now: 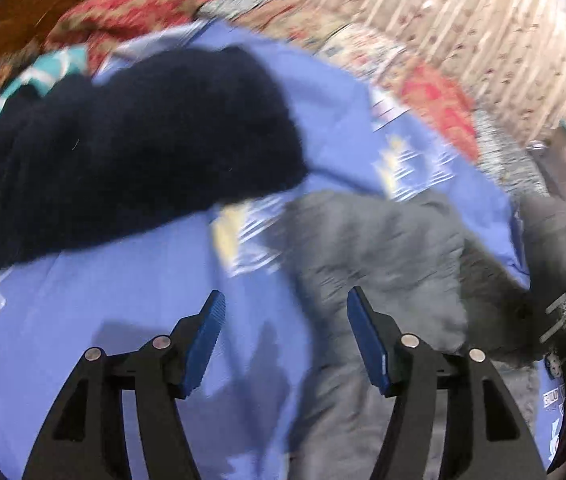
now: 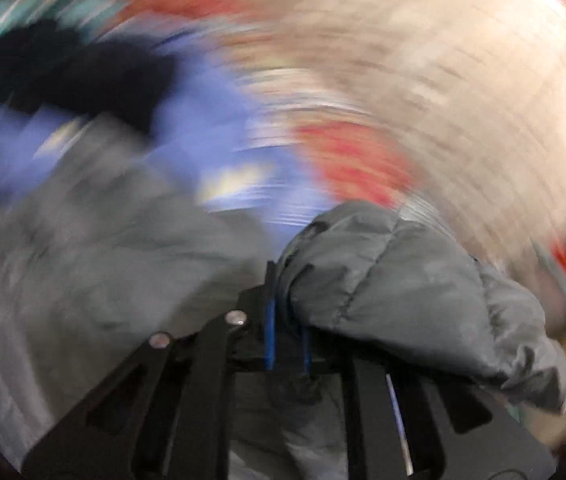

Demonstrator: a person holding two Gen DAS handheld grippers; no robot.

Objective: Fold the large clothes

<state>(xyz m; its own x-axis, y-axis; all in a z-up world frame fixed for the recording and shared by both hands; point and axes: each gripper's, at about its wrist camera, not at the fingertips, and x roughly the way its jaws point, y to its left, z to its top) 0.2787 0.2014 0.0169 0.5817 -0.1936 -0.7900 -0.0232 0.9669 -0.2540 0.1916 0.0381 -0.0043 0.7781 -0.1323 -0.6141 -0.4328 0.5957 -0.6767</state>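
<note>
Hovering over the blue bedsheet point(image 1: 123, 304) with the left tool point(image 1: 285, 320), blue pads point(image 1: 207, 340) spread well apart and gripping nothing. Lying just ahead and to the right of those pads, the grey padded jacket point(image 1: 375, 248), rumpled across the sheet. Resting further back on the left, a dark navy garment point(image 1: 131, 148), heaped and partly overlapping the sheet's pale print. Peeking out behind that, a teal patterned cloth point(image 1: 55, 68) and a red floral blanket point(image 1: 155, 4). Hanging across the back, a cream flowered curtain point(image 1: 463, 28).

Pinching a bunched fold of the grey padded jacket point(image 2: 403, 288) in the right tool point(image 2: 287, 320), blue pads point(image 2: 270, 332) drawn close together on the fabric. Draping over the right finger and off to the right, that clamped fold. Smearing badly everywhere else in the right wrist view, only blue, red and cream streaks showing.
</note>
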